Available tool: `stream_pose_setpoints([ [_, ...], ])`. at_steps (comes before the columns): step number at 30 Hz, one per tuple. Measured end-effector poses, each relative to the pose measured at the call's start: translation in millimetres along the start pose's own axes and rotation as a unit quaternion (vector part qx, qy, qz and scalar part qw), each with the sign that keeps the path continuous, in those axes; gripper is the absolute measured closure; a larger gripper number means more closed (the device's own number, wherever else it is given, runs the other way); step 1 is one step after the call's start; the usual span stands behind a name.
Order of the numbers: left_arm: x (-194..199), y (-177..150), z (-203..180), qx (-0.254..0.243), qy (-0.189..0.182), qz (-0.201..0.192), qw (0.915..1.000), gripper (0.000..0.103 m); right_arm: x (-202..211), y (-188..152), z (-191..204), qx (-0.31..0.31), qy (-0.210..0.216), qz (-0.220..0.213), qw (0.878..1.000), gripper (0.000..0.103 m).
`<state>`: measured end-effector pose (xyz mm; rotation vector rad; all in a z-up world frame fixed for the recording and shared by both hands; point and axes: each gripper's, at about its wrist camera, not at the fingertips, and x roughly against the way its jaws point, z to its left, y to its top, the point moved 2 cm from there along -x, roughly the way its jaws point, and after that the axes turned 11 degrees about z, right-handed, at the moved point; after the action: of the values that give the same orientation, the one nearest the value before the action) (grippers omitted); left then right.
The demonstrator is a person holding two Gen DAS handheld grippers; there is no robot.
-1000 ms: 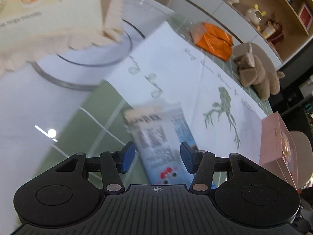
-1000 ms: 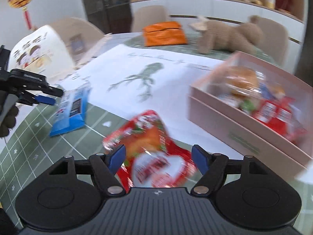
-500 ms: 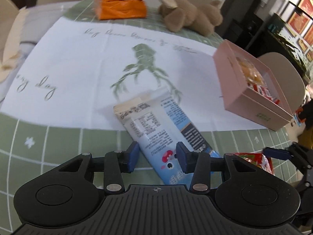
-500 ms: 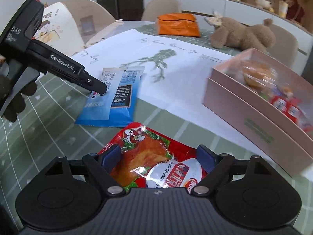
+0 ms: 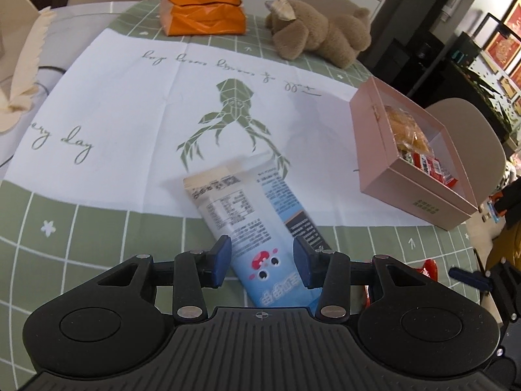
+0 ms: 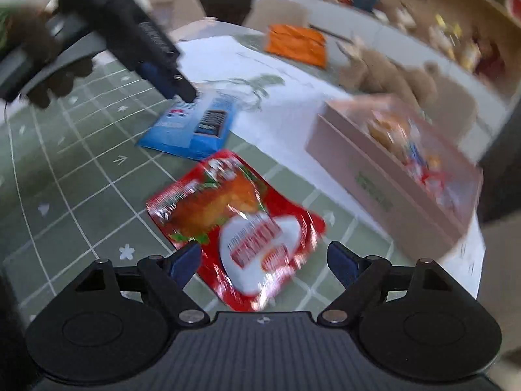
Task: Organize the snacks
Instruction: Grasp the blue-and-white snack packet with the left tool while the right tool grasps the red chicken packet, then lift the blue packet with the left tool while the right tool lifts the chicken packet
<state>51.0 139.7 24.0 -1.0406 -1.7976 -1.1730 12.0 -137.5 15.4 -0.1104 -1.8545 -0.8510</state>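
Note:
A light-blue snack packet lies flat, half on the white sheet and half on the green mat. My left gripper hovers low over its near end, jaws half open, one pad on each side and neither pressing. The right wrist view shows that gripper's tip at the packet. A red snack packet lies on the mat just ahead of my open right gripper, with nothing between its pads. The pink box at the right holds several snacks.
An orange bag and a brown plush toy sit at the table's far side. The white sheet with a green squid print covers the middle. A beige chair stands behind the box. The right wrist view is blurred.
The left gripper swung right from the table's left side to the blue packet and its jaws narrowed, then held still. The right gripper's jaws widened and it rolled, the red packet now farther ahead.

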Motion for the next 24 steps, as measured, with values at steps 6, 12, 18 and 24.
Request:
stream_pose_setpoints([
  [6,0,-4,9,0.023,-0.009,0.004,0.9997,0.057,-23,25,18,0.061,-0.034,-0.027,0.997,0.018],
  [12,-4,4,21,0.071,-0.033,-0.009,0.9969,0.057,-46,43,-26,-0.082,-0.025,0.006,0.996,0.018],
  [18,-28,27,-1,0.039,-0.032,-0.006,0.9987,0.057,-52,22,-51,-0.191,0.043,0.026,0.980,0.018],
  [24,-50,27,-54,-0.093,-0.025,0.044,0.9944,0.055,-44,19,-43,-0.194,0.051,0.022,0.979,0.018],
])
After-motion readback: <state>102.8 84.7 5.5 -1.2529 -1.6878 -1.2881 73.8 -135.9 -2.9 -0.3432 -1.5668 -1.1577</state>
